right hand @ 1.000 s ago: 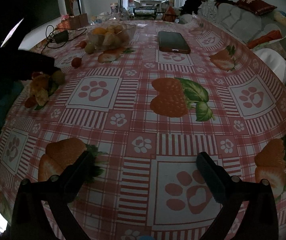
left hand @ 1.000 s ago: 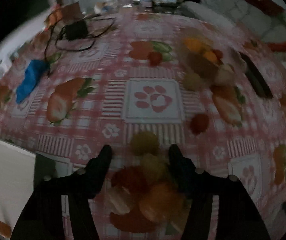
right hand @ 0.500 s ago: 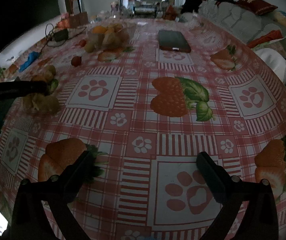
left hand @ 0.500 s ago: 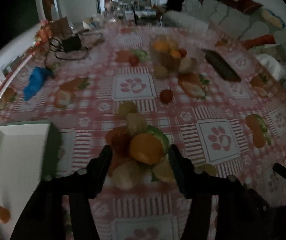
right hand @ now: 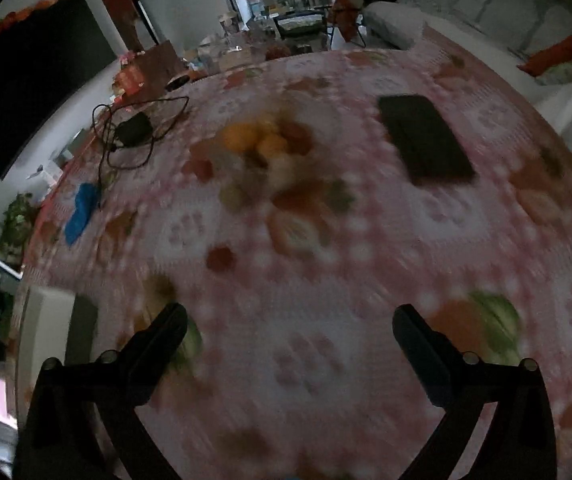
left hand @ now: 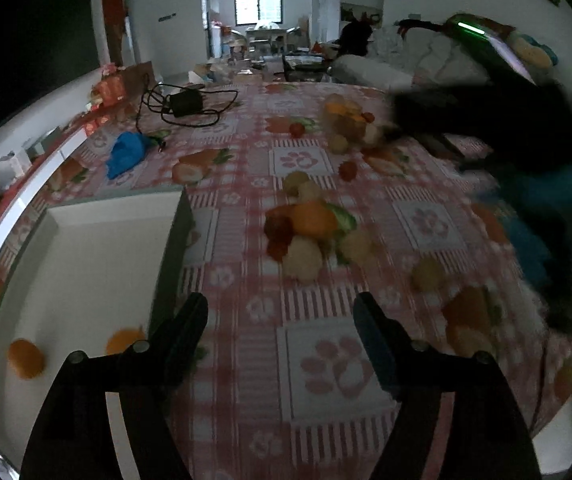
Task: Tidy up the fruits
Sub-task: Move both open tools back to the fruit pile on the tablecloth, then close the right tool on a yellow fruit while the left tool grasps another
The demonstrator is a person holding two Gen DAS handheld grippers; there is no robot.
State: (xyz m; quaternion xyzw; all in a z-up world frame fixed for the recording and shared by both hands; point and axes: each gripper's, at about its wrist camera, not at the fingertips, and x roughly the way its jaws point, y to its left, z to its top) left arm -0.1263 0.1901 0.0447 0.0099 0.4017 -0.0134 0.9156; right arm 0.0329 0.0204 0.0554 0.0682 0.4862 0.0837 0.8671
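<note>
Looks like we're between picks here, with the sorting barely started. Far left in the left wrist view there's a white tray on the worktop with just two orange fruits in it, one by its near-left corner and one beside the left finger. The left hand-held gripper hangs over bare tablecloth beside the tray, jaws opening with nothing between them. Ahead of it sits the fruit pile, an orange one on top with red and pale ones round it, so my guess is the next move is reaching forward, closing on one piece without knocking the rest, then carrying it left to the tray. A few loose fruits lie around the pile, and further back there's a clear bowl of fruit. The right hand-held gripper is spread wide and empty too, its view very blurred. Other stuff: a blue cloth, a charger with cable, a dark phone. The right arm's dark sleeve crosses near the bowl, so the two could get in each other's way.
</note>
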